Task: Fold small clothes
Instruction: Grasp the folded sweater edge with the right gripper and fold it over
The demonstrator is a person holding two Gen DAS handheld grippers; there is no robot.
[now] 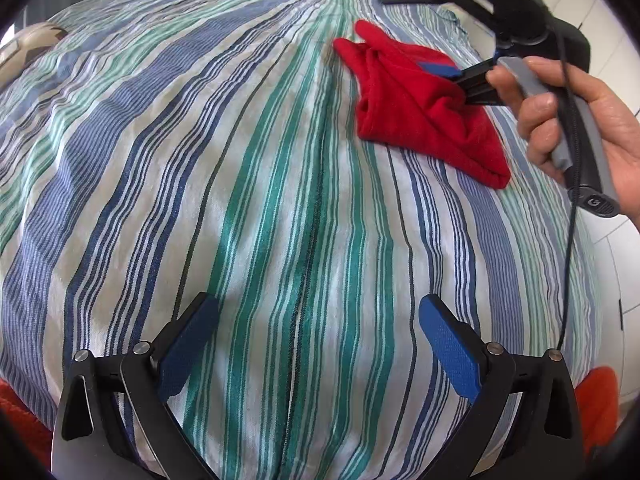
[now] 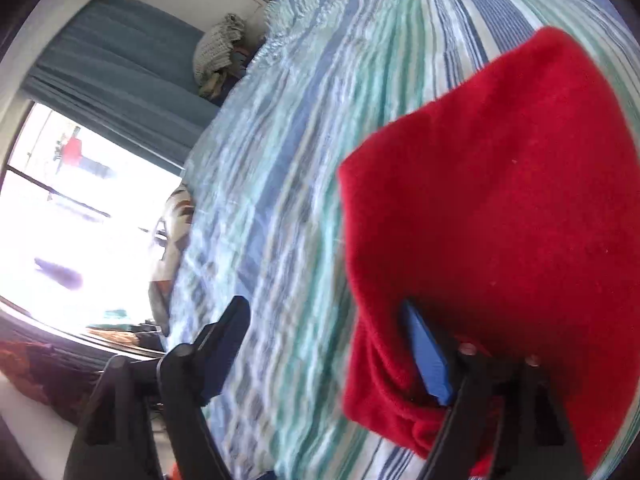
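A small red garment point(image 1: 416, 108) lies bunched and partly folded on the striped bedsheet point(image 1: 240, 160), toward the far right. My right gripper point(image 1: 452, 80) is open; one blue-padded finger is tucked under a fold of the red cloth, which drapes over that finger in the right wrist view point(image 2: 500, 220). The other right finger point(image 2: 224, 344) is free above the sheet. My left gripper point(image 1: 320, 344) is open and empty, over bare sheet well short of the garment.
A person's hand point(image 1: 580, 120) holds the right gripper's handle with a black cable. A teal curtain point(image 2: 120, 68), a bright window point(image 2: 80, 220) and a heap of clothes point(image 2: 220, 52) lie beyond the bed's far side. Orange cloth point(image 1: 596, 408) shows at the near right edge.
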